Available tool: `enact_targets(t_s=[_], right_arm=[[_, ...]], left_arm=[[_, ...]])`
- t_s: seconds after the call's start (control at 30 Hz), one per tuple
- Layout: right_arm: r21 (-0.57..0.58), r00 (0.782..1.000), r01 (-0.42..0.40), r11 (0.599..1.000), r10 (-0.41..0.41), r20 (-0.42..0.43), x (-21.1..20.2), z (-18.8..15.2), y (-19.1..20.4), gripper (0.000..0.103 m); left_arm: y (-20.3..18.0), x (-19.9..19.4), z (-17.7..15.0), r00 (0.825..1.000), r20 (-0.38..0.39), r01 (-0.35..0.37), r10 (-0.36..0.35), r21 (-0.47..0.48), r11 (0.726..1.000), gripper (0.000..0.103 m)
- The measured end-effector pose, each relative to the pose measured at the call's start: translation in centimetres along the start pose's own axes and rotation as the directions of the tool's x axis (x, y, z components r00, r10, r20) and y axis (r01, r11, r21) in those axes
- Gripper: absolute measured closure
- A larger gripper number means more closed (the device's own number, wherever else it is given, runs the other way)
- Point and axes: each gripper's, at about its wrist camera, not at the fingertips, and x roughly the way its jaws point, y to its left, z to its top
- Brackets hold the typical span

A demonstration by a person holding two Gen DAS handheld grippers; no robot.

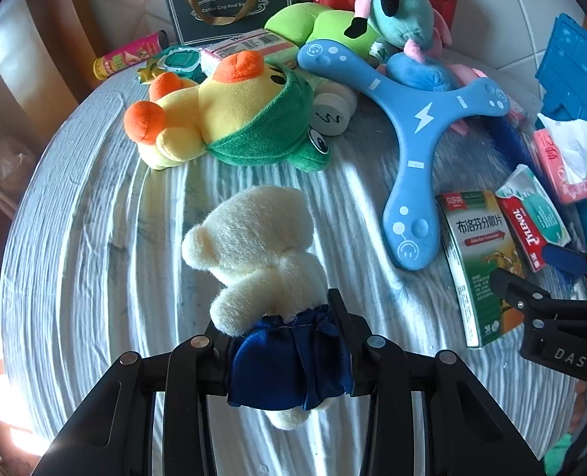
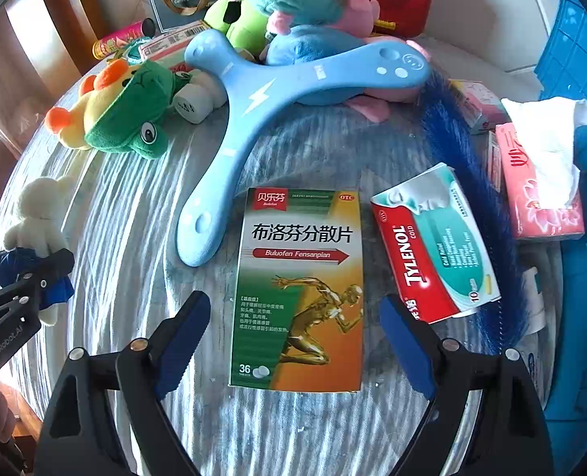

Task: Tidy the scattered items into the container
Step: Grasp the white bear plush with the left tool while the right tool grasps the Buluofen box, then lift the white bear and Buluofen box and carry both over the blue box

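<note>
Left gripper (image 1: 289, 341): jaws closed on cream bear (image 1: 253, 246) at its blue skirt, bear raised over round table (image 1: 95, 238)

Right gripper (image 2: 293, 341): jaws wide apart, empty, straddling lower end of green-orange pill box (image 2: 299, 289) lying flat on table

Tylenol box (image 2: 432, 246): at 2 o'clock from right gripper, just beside pill box, tilted

Boomerang (image 2: 277, 87): at 12 o'clock, one arm ending near pill box

Duck plush (image 1: 222, 115): at 12 o'clock from bear

Blue crate (image 2: 582, 79): at 3 o'clock, table edge; tissue pack (image 2: 539, 194) beside it
</note>
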Motion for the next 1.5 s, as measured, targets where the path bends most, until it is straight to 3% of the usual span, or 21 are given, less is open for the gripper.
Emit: enact_targets(t_s=[0.13,0.23,0.33,0.53,0.67,0.77,0.9,1.27,1.5], right_arm=[[0.031,0.998,0.033,0.999,-0.032,-0.051,2.8,0.7,-0.3,0.015],[0.066,0.998,0.000,0.998,0.004,-0.055,3.9,1.0,-0.9,0.004],[0.095,0.997,-0.031,0.995,0.037,-0.062,4.5,1.4,-1.5,0.001],[0.051,0.998,-0.027,0.998,0.030,-0.050,4.1,1.9,0.4,0.000],[0.032,0.997,0.017,0.999,-0.014,-0.081,5.6,1.8,0.9,0.001],[0.021,0.998,0.033,0.999,-0.032,-0.063,5.4,1.5,0.9,0.014],[0.011,0.997,0.038,0.999,-0.037,-0.063,4.6,1.0,0.7,0.015],[-0.002,0.994,-0.005,1.000,0.006,0.107,-4.4,0.3,0.1,0.015],[-0.081,0.962,-0.031,0.996,0.052,0.269,-12.2,0.5,0.4,0.015]], left_arm=[[0.2,1.2,0.3,1.000,-0.012,0.009,-0.009,0.008,1.000,0.066],[0.2,2.0,0.6,1.000,-0.021,0.018,-0.018,0.012,1.000,0.066],[0.2,2.5,0.8,0.999,-0.028,0.026,-0.025,0.015,1.000,0.066],[0.4,3.0,1.0,0.999,-0.029,0.025,-0.024,0.016,1.000,0.065],[0.5,3.1,0.9,0.999,-0.033,0.024,-0.024,0.015,1.000,0.065],[0.3,2.9,0.8,0.999,-0.028,0.025,-0.024,0.015,1.000,0.065],[-0.2,1.6,0.8,1.000,-0.004,0.026,-0.026,0.014,1.000,0.065],[-1.8,-2.3,0.7,0.997,0.070,0.029,-0.030,0.011,1.000,0.065],[-3.4,-8.4,0.4,0.983,0.184,0.010,-0.007,-0.018,1.000,0.065]])
